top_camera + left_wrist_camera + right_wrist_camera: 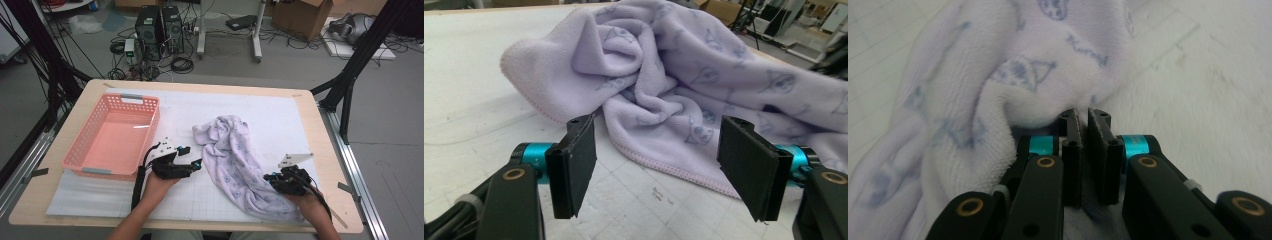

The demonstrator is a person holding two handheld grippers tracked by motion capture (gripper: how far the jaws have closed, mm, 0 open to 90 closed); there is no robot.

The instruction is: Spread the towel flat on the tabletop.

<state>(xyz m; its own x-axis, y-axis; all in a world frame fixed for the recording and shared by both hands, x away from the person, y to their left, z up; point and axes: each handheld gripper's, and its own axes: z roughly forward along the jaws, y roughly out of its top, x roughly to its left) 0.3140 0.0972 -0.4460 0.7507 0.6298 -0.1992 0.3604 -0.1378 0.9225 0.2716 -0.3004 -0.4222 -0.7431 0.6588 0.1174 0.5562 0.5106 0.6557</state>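
1. Towel (pixel 235 160) lay crumpled on the counter (pixel 300 115), right of the basket (pixel 112 135).
2. Right gripper (pixel 1084 120): fingers pinched shut on towel fold.
3. Left gripper (pixel 656 150): fingers wide apart, empty, beside towel edge.

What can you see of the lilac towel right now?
The lilac towel is soft, fleecy cloth with small blue printed figures and a stitched pink hem. It lies crumpled and twisted on the white mat, running from mid-table toward the near right edge. The right hand-held gripper is shut on a fold at its near end; the left hand-held gripper stands open just short of it.
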